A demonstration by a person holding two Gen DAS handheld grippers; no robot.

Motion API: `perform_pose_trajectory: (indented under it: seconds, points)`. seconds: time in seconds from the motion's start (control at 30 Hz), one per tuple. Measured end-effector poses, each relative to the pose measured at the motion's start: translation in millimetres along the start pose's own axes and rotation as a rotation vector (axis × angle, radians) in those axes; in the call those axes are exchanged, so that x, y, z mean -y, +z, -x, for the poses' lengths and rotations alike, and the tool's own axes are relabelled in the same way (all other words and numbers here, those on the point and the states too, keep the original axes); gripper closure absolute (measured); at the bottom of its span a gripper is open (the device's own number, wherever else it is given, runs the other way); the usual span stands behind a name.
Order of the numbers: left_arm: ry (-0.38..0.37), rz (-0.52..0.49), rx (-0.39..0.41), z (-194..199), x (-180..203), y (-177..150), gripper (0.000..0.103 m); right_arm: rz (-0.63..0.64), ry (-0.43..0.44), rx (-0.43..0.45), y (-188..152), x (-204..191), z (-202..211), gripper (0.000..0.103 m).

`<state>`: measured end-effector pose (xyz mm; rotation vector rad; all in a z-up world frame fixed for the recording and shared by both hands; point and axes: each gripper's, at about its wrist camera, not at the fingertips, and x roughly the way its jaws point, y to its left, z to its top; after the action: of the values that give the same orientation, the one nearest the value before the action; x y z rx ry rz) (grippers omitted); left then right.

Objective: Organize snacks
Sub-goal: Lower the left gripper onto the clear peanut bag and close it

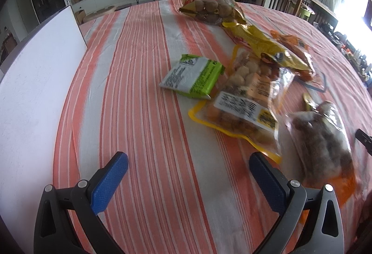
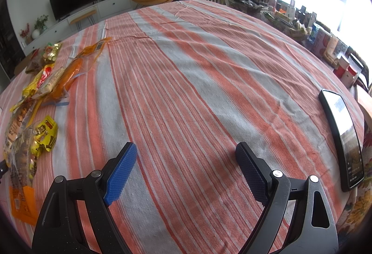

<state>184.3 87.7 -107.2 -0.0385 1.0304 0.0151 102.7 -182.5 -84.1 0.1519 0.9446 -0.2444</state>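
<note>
Several snack packs lie on the striped tablecloth (image 1: 144,81). In the left wrist view a green-and-white pack (image 1: 191,76) lies mid-table, clear yellow-edged bags of round snacks (image 1: 246,100) right of it, a gold wrapper (image 1: 262,44) behind, a bag of brown balls (image 1: 209,8) at the far edge, and a blurred bag of dark snacks (image 1: 323,137) at the right. My left gripper (image 1: 188,170) is open and empty, short of the packs. My right gripper (image 2: 186,158) is open and empty over bare cloth; the snack pile (image 2: 39,100) lies at its left.
A white board (image 1: 34,81) stands along the table's left side. A black phone (image 2: 341,137) lies near the right edge. Boxes, bottles and baskets (image 2: 302,23) crowd the far right side. Chairs and a TV cabinet stand beyond the table.
</note>
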Motion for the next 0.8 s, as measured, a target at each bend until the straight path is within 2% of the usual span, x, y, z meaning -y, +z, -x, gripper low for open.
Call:
perform_pose_trajectory:
  seconds: [0.2,0.33,0.4,0.47,0.57,0.63,0.67,0.73,0.8]
  points:
    - [-0.105,0.011,0.088,56,-8,3,0.001,0.001,-0.001,-0.001,0,0,0,0.014]
    - [-0.207,-0.04,0.059,67,-4,21,0.001,0.002,-0.003,-0.001,0,-1,0,0.014]
    - [-0.18,-0.11,0.054,64,9,30,0.001,0.001,-0.001,-0.001,0,-1,0,0.014]
    - [-0.116,-0.145,0.0,52,21,44,0.002,0.001,-0.001,-0.001,0,0,0,0.014]
    - [-0.221,-0.127,-0.016,37,33,62,0.003,0.001,-0.001,-0.001,0,0,0,0.014]
    - [-0.175,-0.214,-0.012,22,51,75,0.005,0.001,0.0,-0.001,0,0,0,0.014]
    - [-0.153,-0.27,-0.02,12,61,80,0.009,0.0,0.0,-0.001,0,0,0,0.014]
    - [-0.129,-0.353,-0.055,-11,78,88,0.015,0.0,0.001,-0.001,1,0,0,0.014]
    - [-0.102,-0.414,-0.091,-31,91,90,0.015,0.002,-0.002,-0.001,1,0,-1,0.014]
